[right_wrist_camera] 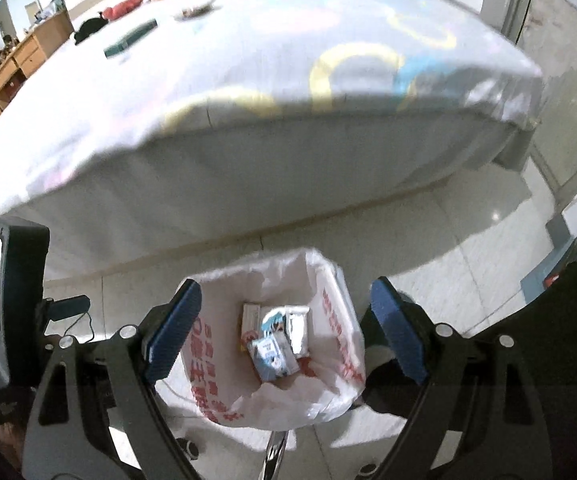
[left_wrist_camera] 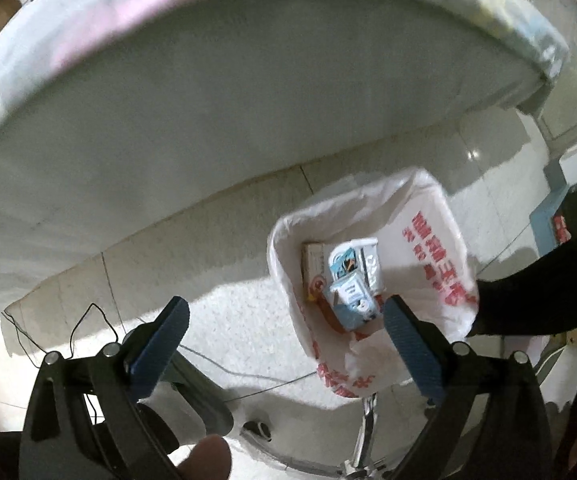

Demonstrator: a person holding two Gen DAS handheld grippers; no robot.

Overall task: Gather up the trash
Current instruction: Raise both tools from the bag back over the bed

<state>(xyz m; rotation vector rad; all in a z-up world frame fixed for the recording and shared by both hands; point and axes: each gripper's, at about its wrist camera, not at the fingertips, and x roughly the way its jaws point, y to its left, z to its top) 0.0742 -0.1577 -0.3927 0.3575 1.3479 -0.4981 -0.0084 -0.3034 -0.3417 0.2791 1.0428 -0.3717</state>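
Observation:
A trash bin lined with a white plastic bag with red print (left_wrist_camera: pixel 440 264) stands on the floor beside the bed; it also shows in the right wrist view (right_wrist_camera: pixel 340 344). Inside lie blue-and-white cartons (left_wrist_camera: pixel 352 292) (right_wrist_camera: pixel 274 354) and a small box (left_wrist_camera: pixel 313 262) (right_wrist_camera: pixel 253 316). My left gripper (left_wrist_camera: pixel 286 336) is open and empty, above the floor just left of the bin. My right gripper (right_wrist_camera: pixel 286 324) is open and empty, held directly above the bin's opening.
A bed with a white patterned sheet (right_wrist_camera: pixel 288 92) fills the upper view, with a green box (right_wrist_camera: pixel 130 42) and other items on top. Thin cables (left_wrist_camera: pixel 88 328) run over the tiled floor. A chair base (left_wrist_camera: pixel 364 440) is below. Blue furniture (left_wrist_camera: pixel 548 216) stands right.

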